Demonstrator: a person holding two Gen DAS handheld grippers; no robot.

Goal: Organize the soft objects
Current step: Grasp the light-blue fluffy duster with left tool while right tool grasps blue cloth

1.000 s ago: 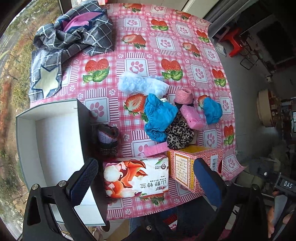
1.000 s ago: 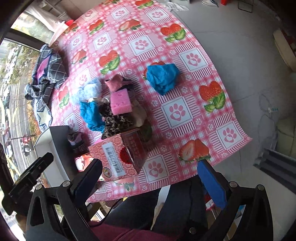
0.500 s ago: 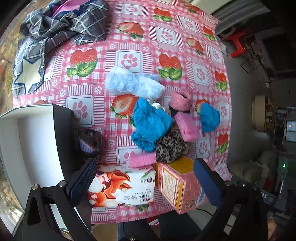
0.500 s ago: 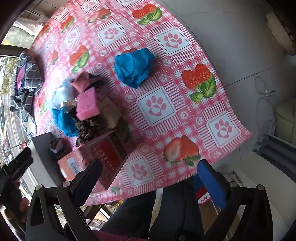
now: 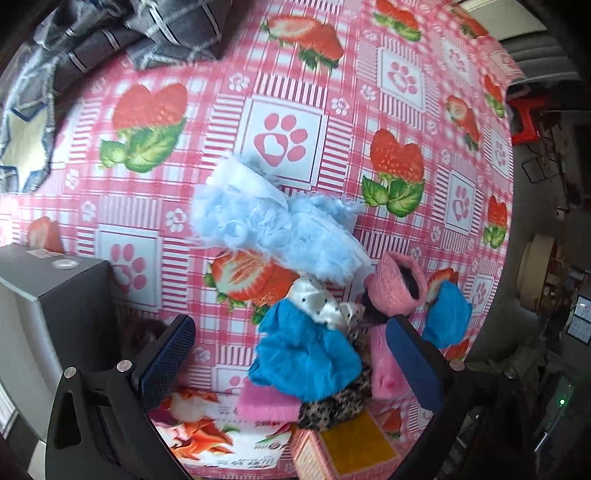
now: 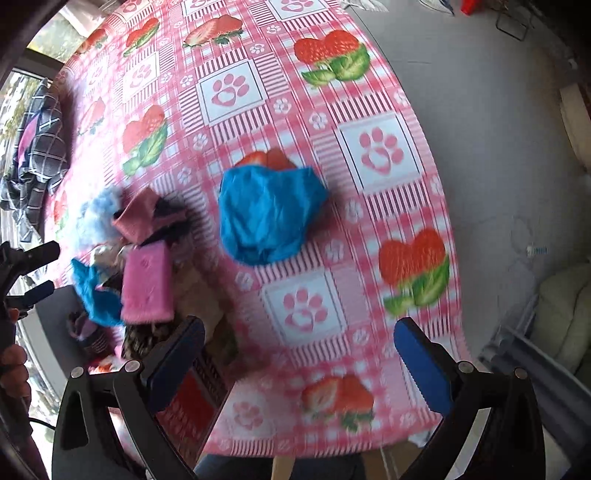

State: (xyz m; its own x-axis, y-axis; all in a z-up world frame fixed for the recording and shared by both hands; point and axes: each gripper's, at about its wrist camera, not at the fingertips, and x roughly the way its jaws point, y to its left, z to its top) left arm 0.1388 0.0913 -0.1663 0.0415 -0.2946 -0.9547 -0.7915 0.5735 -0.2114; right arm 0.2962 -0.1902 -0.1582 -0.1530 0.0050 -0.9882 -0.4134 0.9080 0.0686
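A heap of soft things lies on the strawberry tablecloth (image 5: 280,110). In the left wrist view I see a fluffy light-blue piece (image 5: 273,225), a blue cloth (image 5: 306,354), a pink knit piece (image 5: 397,288), a pink sponge-like pad (image 5: 267,404) and a leopard-print cloth (image 5: 332,406). My left gripper (image 5: 291,354) is open, its jaws on either side of the blue cloth, just above it. A second blue cloth (image 6: 269,212) lies apart in the right wrist view. My right gripper (image 6: 299,354) is open and empty, short of that cloth.
An open box (image 5: 40,295) with dark walls stands at the left. A tissue pack (image 5: 207,439) and a pink-and-yellow carton (image 5: 347,450) sit at the near edge. A grey plaid garment (image 5: 110,29) lies at the far left. The table edge (image 6: 443,184) drops to the floor on the right.
Both grippers have moved forward and down towards the table. The left one has closed in over the heap, the right one towards the lone blue cloth. Both stay open.
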